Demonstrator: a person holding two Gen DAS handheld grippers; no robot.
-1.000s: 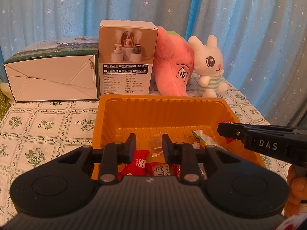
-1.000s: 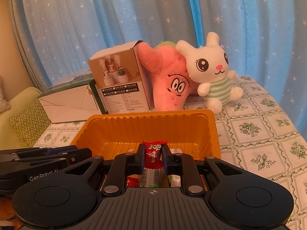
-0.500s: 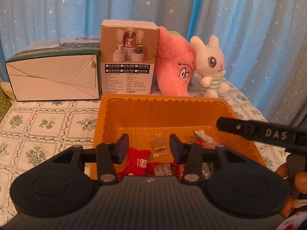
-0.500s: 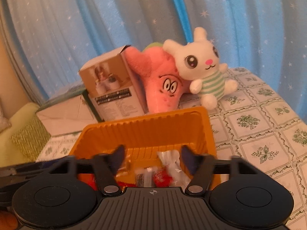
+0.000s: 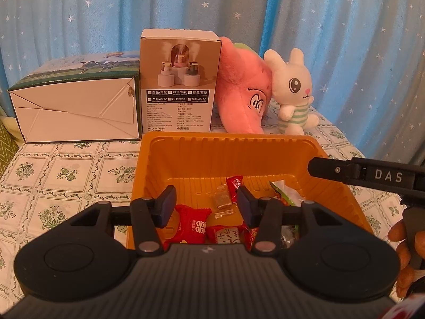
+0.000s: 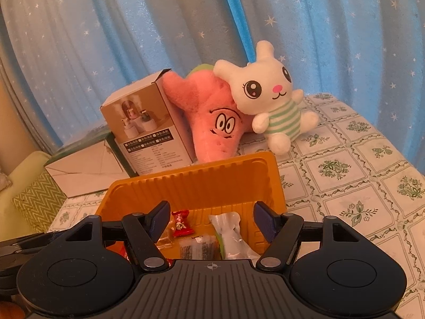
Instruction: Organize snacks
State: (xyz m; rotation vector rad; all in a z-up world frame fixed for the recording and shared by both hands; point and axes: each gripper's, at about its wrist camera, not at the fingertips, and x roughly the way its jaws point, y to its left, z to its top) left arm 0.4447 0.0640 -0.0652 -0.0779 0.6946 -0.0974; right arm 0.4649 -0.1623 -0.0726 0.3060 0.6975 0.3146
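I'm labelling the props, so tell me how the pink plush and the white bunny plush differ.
The pink plush is larger and leans tilted against the product box; the white bunny plush is smaller and sits more upright, leaning on the pink one. The bunny wears a green-striped shirt; the pink one is plain with drawn eyes. Both stand behind the orange tray.

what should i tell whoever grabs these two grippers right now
Left gripper: jaws have just been opening, nothing between them, over the near end of the orange tray.
Right gripper: open and empty, jaws have just opened, over the same tray from its other side.
In the tray: red candies, a small brown sweet, a white-wrapped snack and other wrapped pieces.
Done: both appear to have just dropped a snack in.
Left: no loose snacks show on the tablecloth in these views; check out of frame.
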